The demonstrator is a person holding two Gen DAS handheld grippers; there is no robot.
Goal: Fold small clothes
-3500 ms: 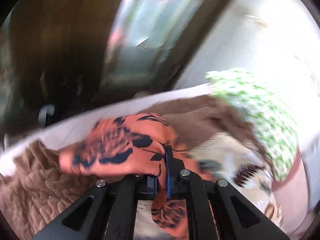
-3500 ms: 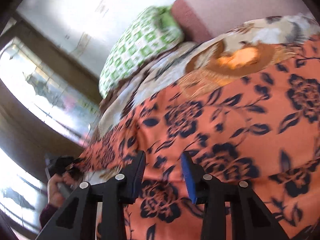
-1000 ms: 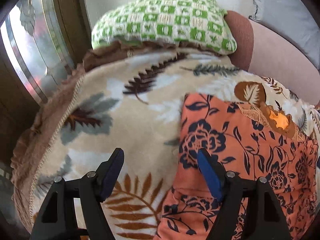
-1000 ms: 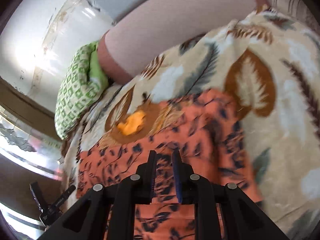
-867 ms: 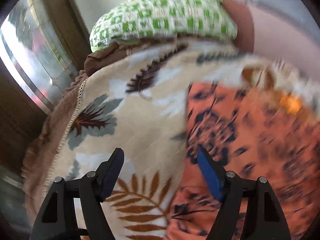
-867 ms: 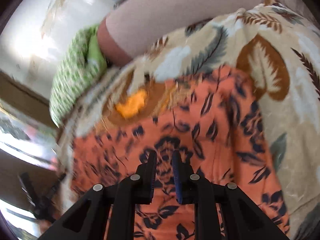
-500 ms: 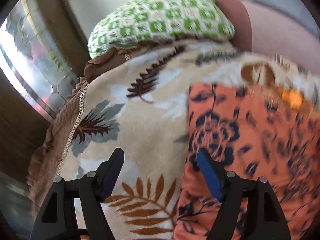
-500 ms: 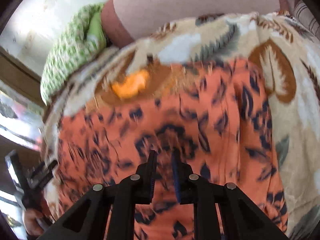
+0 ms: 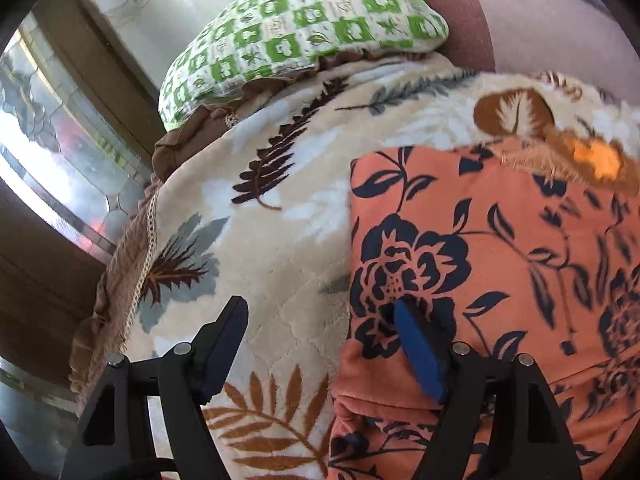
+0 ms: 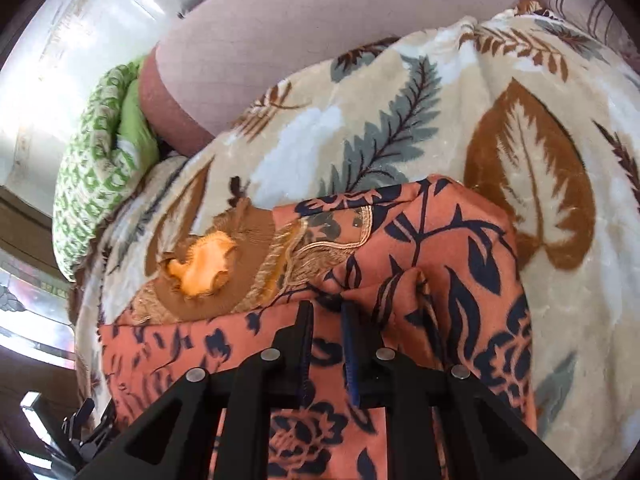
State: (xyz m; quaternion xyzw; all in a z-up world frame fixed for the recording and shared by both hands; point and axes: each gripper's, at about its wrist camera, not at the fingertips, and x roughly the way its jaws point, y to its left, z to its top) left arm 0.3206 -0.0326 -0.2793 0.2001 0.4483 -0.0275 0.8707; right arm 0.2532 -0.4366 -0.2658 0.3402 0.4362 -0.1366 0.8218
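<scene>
Dropped closer to the bed since a second ago, both tools, with the orange floral garment (image 9: 500, 264) now filling more of each view. Lies spread on the leaf-print blanket (image 9: 280, 240), collar end with its brown and gold embroidery (image 10: 240, 264) pointing toward the pink headboard (image 10: 320, 40) and the green checked pillow (image 9: 300, 32).

Left tool (image 9: 320, 344): jaws wide, empty, straddling the garment's left edge, one pad over bare blanket, the other over the orange cloth; pitched steeply downward. That edge runs away from the tool toward the pillow, so probably the line to pinch for a lengthwise fold.

Right tool (image 10: 326, 352): jaws narrow, nearly shut, poised over a raised pleat near the collar; cloth between the pads not clearly visible, so no grip to claim. Also pitched steeply down, nearer the neckline than the left.
</scene>
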